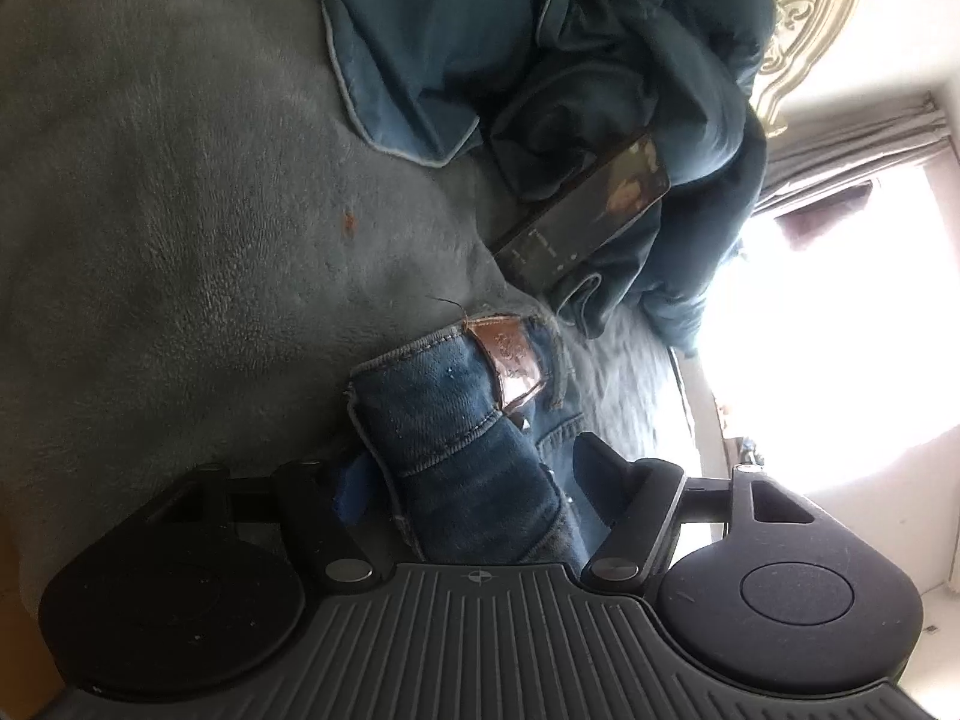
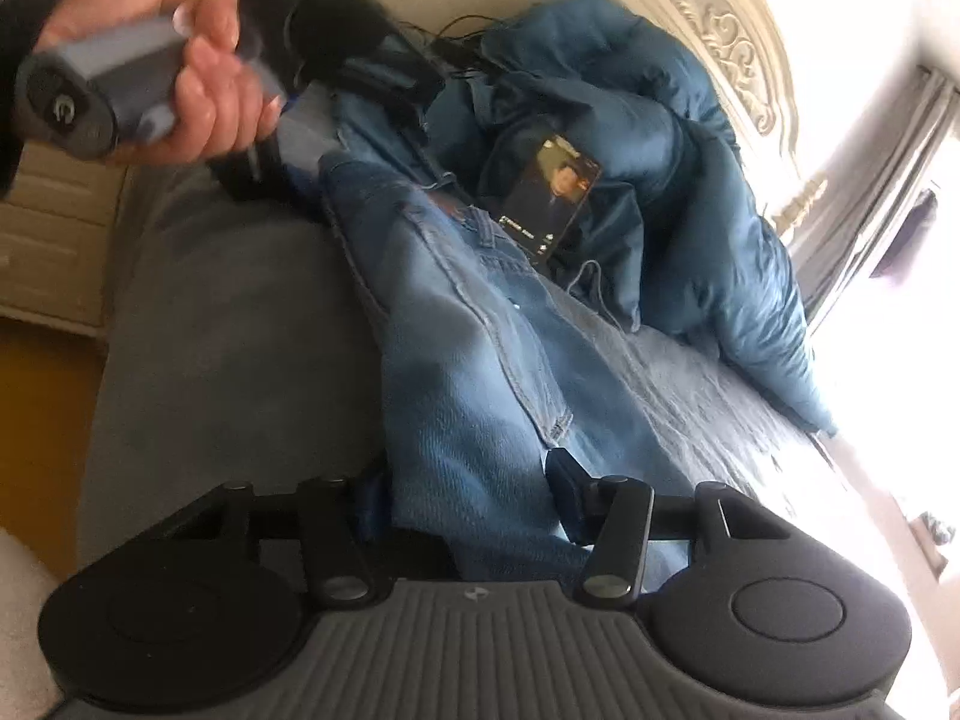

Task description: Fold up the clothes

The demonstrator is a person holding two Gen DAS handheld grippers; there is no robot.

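In the left wrist view, the left gripper (image 1: 474, 480) has its two fingers set apart, with a thick fold of the blue jeans (image 1: 462, 456) filling the gap between them. The denim touches the finger on the view's left; whether the other finger presses the cloth cannot be told. Just beyond the fingertips lies the waistband with its brown leather patch (image 1: 510, 363). The jeans rest on a grey blanket (image 1: 180, 210) that spreads away to the view's left of the tool.

In the right wrist view, the right gripper (image 2: 474, 498) likewise stands with its fingers spread around a wide bunch of the same jeans (image 2: 468, 360), which run forward from between the fingers toward the other hand. There a person's hand (image 2: 198, 84) grips the handle of the other tool, above the far end of the denim.

Farther ahead of both tools, a phone (image 2: 549, 198) with a lit screen leans on a crumpled dark blue duvet (image 2: 690, 180). Behind it rises an ornate pale headboard (image 2: 720, 42), with a bright window (image 2: 900, 330) beyond the duvet.
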